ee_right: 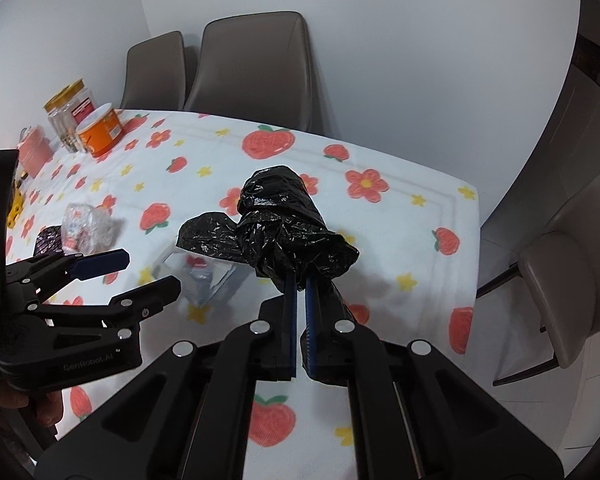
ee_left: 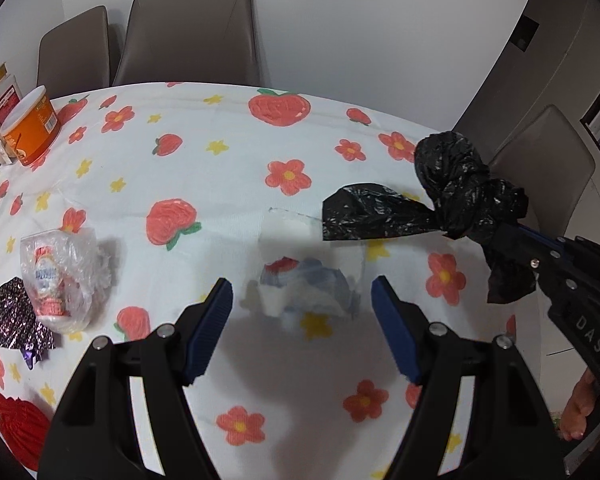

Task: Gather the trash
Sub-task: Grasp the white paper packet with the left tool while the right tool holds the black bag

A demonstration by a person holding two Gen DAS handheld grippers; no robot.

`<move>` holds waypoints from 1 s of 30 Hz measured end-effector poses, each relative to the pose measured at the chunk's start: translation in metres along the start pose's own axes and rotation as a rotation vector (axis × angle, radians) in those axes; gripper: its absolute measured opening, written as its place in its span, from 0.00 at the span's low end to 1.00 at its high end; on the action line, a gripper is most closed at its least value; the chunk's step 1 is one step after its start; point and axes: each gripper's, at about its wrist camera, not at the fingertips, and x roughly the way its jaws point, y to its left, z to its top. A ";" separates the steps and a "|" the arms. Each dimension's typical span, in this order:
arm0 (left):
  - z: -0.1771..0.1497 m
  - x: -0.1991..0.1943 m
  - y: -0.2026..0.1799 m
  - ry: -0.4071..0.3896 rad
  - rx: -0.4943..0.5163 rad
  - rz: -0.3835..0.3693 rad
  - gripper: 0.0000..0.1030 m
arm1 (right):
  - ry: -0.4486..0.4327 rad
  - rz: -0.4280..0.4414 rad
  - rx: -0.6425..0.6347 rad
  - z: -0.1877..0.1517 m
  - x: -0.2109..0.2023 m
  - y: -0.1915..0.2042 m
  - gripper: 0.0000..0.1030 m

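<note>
Only right wrist: pink container [ee_right: 34,150]

Both views were bright and evenly lit from overhead. Soft shadows fell on the surface [ee_left: 228,128] beneath the tongs [ee_left: 302,312]. Fisheye distortion bent the edges, with dark vignetted corners; a clear wrapper [ee_left: 312,276] looked slightly blurred.

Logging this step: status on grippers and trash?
Right gripper shut on black bag. Left gripper open above clear wrapper. Path unobstructed; more wrappers on tablecloth.
</note>
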 end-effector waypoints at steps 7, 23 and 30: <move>0.009 0.032 0.008 0.033 0.005 0.021 0.70 | 0.020 -0.003 0.031 0.003 0.023 -0.014 0.03; -0.002 0.045 -0.003 0.041 0.032 -0.042 0.26 | 0.091 0.031 0.038 -0.015 0.048 -0.009 0.03; -0.001 0.024 -0.013 0.006 0.073 -0.051 0.16 | 0.082 0.030 0.039 -0.017 0.036 -0.008 0.03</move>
